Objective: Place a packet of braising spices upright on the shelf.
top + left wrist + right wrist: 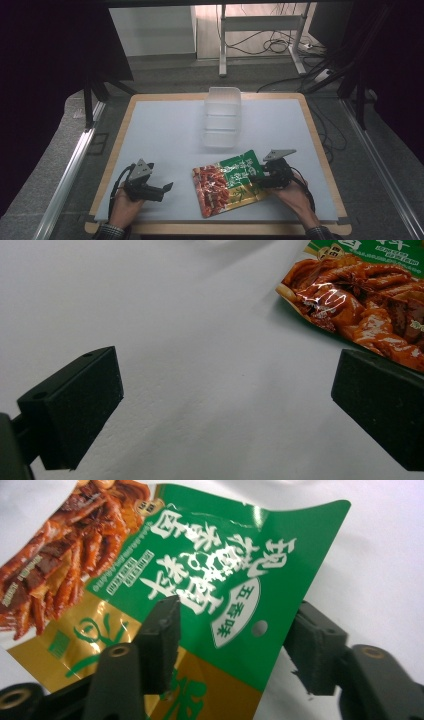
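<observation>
While the left hand-held gripper [167, 187] rests idle on the worktop [165, 130] with its jaws spread wide and nothing between them, the right hand-held gripper [254, 178] straddles the green upper edge of a snack pouch [227, 182]. In the right gripper view the jaws stand about half closed, one on each side of the pouch's [210, 590] hanging-hole end; a gap is visible at the far jaw, so the pads do not appear to press the foil yet. The pouch lies flat near the front edge of the worktop, printed face up, its green end curling slightly upward; that lifted edge likely explains the low, level approach from the side. A clear plastic container [222, 117] stands well apart at the far middle of the worktop, probably the destination for the pouch.

In the left gripper view the pouch's [360, 295] red pictured corner is cut off by the frame. The container's interior is hard to read through its translucent walls. The pouch's underside and rear are hidden.
</observation>
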Demonstrator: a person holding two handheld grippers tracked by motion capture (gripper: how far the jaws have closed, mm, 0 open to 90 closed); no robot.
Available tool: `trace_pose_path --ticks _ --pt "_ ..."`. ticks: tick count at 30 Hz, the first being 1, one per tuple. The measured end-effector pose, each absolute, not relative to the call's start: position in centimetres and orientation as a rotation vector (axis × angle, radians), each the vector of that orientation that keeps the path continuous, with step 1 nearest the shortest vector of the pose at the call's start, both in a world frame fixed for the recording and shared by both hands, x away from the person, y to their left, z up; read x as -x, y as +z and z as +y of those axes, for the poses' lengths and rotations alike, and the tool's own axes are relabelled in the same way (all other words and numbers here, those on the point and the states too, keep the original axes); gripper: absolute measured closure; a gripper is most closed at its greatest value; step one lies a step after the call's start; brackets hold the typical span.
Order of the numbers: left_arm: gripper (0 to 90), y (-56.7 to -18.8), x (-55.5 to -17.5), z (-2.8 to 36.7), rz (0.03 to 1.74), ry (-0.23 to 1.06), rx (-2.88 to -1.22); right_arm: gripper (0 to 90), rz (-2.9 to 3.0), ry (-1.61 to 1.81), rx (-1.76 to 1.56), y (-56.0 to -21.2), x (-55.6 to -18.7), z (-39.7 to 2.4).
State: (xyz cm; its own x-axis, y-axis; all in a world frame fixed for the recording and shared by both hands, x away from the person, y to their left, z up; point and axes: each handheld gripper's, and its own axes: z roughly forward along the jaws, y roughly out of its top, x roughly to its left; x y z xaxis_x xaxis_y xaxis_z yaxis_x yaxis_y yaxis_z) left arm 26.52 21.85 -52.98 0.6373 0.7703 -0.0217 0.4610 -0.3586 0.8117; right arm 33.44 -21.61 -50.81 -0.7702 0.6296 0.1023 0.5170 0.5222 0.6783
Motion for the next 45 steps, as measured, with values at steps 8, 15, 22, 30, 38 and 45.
trace_pose_path --ticks 8,15,22,30,38,45 --pt "0.2 -53.0 -26.5 21.8 0.961 0.469 -2.02 68.8 2.6 1.01 -0.917 -50.4 -33.8 -20.5" --pt "0.2 -53.0 -26.5 21.9 0.963 0.472 -2.016 89.0 2.614 1.065 -0.942 -49.8 -33.9 -20.2" --pt "0.2 -52.9 -26.4 22.0 0.964 0.478 -2.009 89.2 2.606 1.047 -0.896 -48.5 -33.6 -19.3" --pt "0.2 -52.8 -26.4 22.0 0.962 0.485 -2.0 89.0 2.621 1.139 -0.937 -46.4 -34.3 -19.1" --pt "0.2 -52.6 -26.3 22.2 0.958 0.487 -1.979 89.1 2.624 1.202 -0.895 -43.6 -34.6 -17.9" --pt "0.2 -52.6 -26.3 22.2 0.954 0.491 -1.972 89.2 2.628 1.233 -0.83 -40.8 -34.9 -16.4"
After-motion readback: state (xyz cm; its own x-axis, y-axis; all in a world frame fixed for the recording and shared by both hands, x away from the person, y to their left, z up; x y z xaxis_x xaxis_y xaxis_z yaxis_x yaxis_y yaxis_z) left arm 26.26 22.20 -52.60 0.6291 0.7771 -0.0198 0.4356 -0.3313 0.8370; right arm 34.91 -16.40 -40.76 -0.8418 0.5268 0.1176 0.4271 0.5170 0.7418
